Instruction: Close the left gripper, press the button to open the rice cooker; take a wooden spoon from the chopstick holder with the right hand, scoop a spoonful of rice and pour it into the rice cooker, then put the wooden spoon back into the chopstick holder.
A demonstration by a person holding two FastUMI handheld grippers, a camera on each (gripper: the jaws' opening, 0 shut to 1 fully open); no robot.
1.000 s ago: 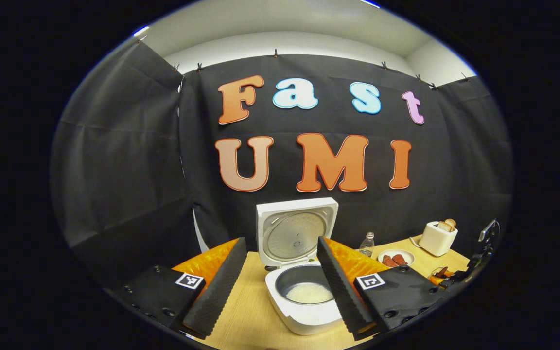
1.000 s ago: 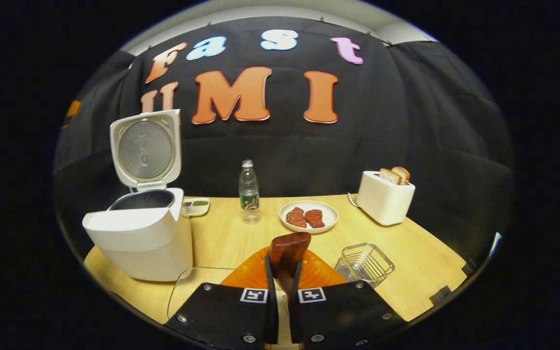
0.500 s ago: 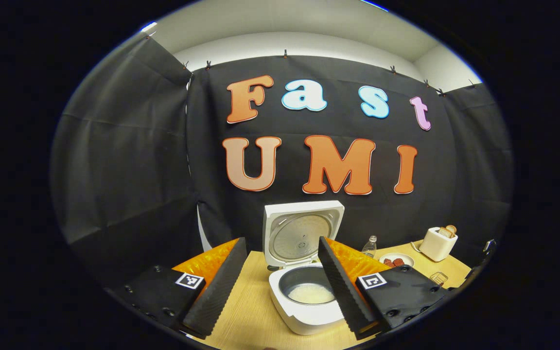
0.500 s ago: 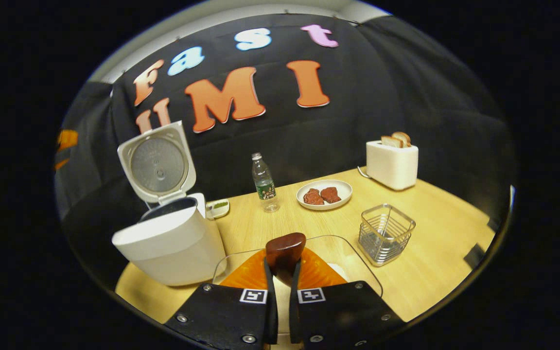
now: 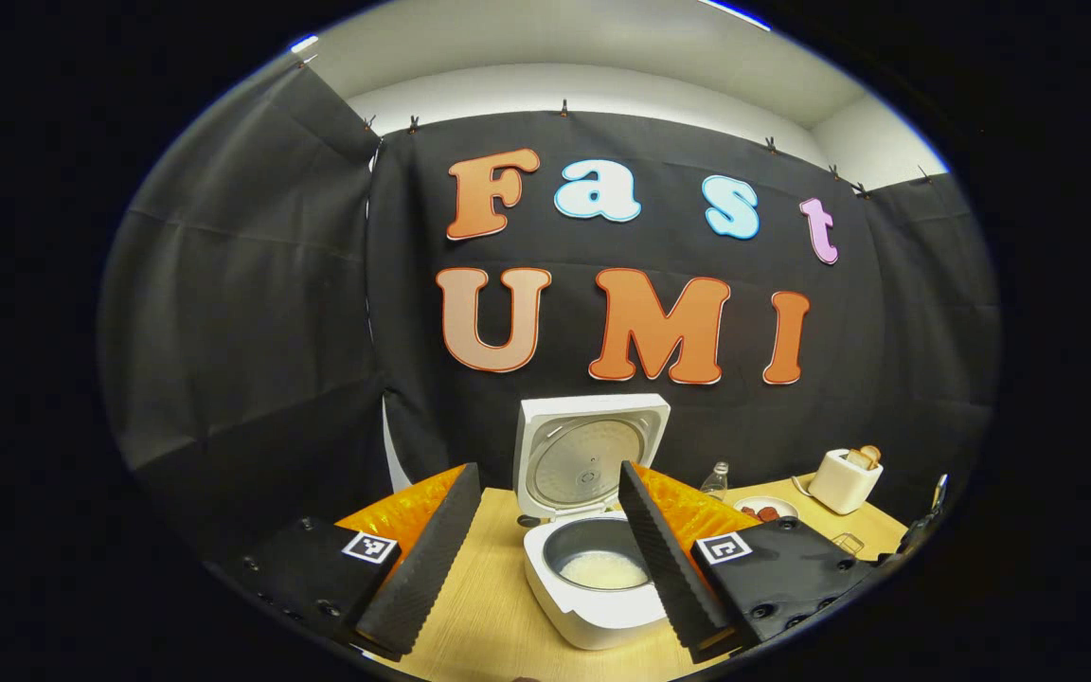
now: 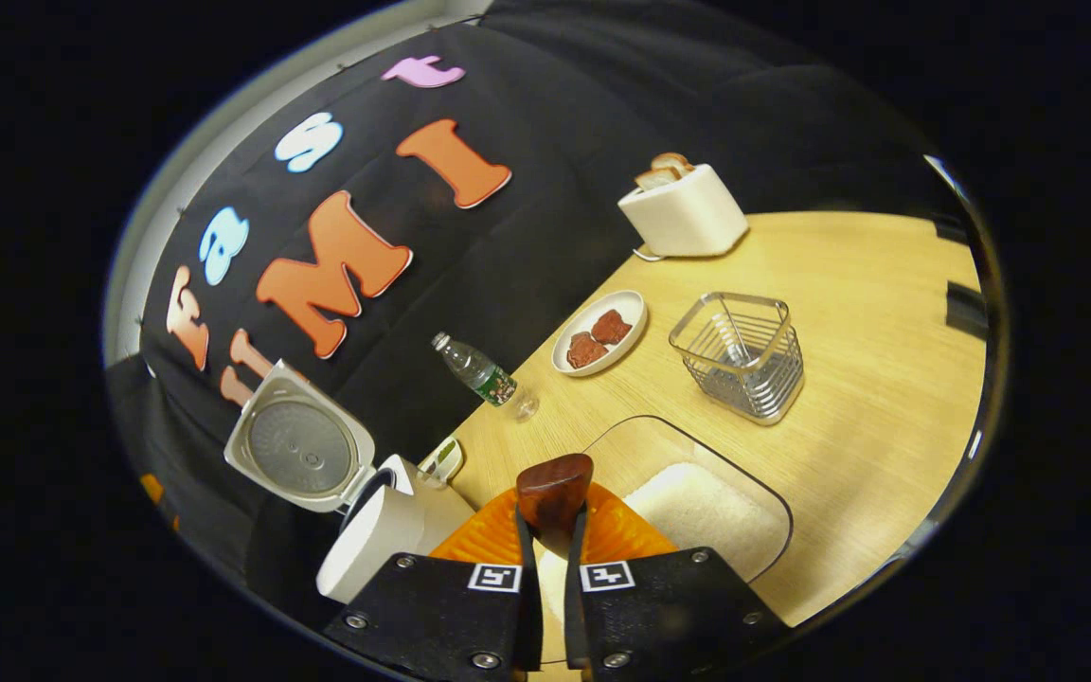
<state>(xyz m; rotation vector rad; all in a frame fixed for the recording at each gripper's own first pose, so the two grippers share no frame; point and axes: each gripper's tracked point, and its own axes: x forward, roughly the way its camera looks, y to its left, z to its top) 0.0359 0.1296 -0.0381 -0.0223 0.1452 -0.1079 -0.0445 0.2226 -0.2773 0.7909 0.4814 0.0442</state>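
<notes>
Ahead, left hand-held gripper (image 5: 545, 554) spread before rice cooker (image 5: 593, 568), right hand-held gripper (image 6: 545, 530) clamping wooden spoon (image 6: 555, 488), chopstick holder (image 6: 740, 355) beyond.

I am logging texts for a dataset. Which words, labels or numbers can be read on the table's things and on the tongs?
On the bottle: label too small to read.
On the left tongs and right tongs: coded square markers, no words.
</notes>
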